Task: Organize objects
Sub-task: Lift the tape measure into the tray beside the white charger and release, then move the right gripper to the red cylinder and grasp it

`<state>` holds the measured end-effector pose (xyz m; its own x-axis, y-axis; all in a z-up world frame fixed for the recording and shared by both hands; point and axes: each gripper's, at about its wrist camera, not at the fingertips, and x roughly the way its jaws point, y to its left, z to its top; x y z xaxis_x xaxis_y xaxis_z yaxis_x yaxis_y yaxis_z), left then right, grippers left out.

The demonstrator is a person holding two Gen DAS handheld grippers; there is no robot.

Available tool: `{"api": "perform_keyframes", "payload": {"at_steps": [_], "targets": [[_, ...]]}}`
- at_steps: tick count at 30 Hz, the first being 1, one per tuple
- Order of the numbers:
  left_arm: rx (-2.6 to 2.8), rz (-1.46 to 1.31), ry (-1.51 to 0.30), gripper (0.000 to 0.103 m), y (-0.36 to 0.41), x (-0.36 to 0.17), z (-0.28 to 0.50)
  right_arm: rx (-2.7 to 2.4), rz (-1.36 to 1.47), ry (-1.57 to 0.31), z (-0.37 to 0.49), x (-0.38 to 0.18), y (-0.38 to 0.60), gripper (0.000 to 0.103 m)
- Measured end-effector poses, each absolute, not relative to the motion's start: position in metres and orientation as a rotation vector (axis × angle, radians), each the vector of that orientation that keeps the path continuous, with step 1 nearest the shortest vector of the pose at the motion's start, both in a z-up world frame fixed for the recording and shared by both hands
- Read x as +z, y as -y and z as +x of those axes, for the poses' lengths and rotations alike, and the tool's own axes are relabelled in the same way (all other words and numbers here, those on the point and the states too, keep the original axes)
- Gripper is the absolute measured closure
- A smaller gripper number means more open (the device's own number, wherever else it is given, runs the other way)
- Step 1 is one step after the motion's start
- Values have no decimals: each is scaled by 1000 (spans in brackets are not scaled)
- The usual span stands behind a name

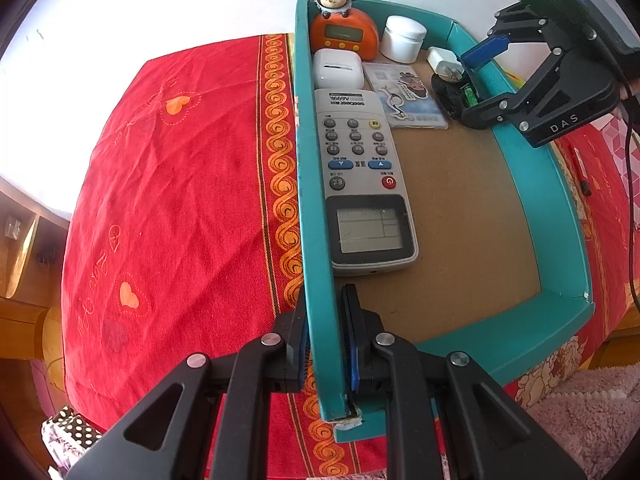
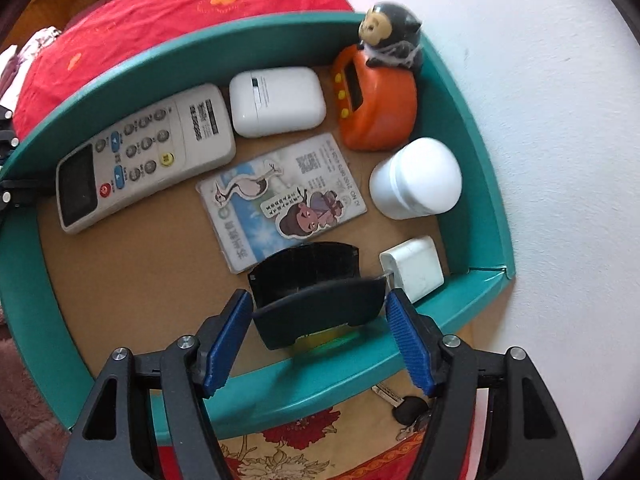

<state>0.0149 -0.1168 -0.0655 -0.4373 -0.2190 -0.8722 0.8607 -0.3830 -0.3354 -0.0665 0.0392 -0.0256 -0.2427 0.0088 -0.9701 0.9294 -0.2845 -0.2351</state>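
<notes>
I'm holding the tray wall with the left gripper: jaws pinched nearly shut on the near part of the teal side wall, one pad inside, one outside. That's steadying the tray on the red cloth.

Right gripper is pointing steeply down into the tray, jaws standing wide. The black holder is sitting between the blue pads; I'm seeing a thin gap on each side, so I'm reading it as not gripped, either just set down or about to be taken. Can't say which.

Holder is lying on the tray floor by the wall nearest the right gripper, just beside the white plug. Its long axis is running across the jaws, open side facing away from the camera toward the card. Something green is showing under it; can't identify.

Further in: the remote is lying flat along the left gripper's wall, long axis parallel to that wall, screen end toward the left gripper. Beyond it, the white case, then the orange clock with the monkey figure in the far corner, and the white jar standing upright.

Progress: I'm judging it mostly done, seven items in the tray. Keys are lying outside on the cloth, likely left to do.
</notes>
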Motion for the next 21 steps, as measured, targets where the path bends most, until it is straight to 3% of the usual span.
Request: {"api": "perform_keyframes", "payload": {"at_steps": [13, 21], "targets": [[-1875, 955, -1089, 90, 115, -68, 18, -1976, 1306, -715, -61, 37, -119, 32], [-1876, 954, -1088, 90, 115, -68, 16, -2195, 1586, -501, -51, 23, -217, 32]]}}
